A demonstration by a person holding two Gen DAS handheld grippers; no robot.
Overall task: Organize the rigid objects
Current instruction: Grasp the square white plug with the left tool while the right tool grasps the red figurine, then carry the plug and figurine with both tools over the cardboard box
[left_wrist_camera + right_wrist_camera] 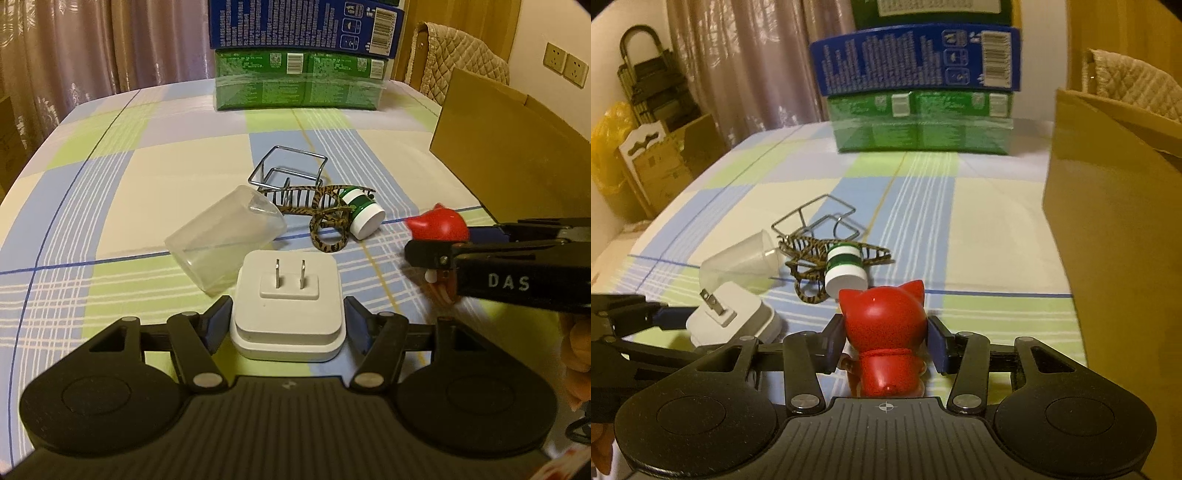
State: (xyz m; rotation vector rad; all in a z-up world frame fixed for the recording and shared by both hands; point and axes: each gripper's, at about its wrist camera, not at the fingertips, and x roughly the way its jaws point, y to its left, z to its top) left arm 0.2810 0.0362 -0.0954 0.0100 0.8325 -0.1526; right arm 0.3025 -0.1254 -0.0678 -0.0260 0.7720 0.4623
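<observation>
My left gripper is shut on a white plug adapter, prongs facing forward; the adapter also shows in the right wrist view. My right gripper is shut on a red cat figurine, which shows in the left wrist view at the right. Ahead on the checked cloth lie a clear plastic cup on its side, a tiger-striped hair claw, a green-and-white small jar and a wire rack.
A brown cardboard box stands at the right, also in the right wrist view. Stacked green and blue cartons stand at the table's far end. Curtains hang behind; boxes and a yellow bag sit at the far left.
</observation>
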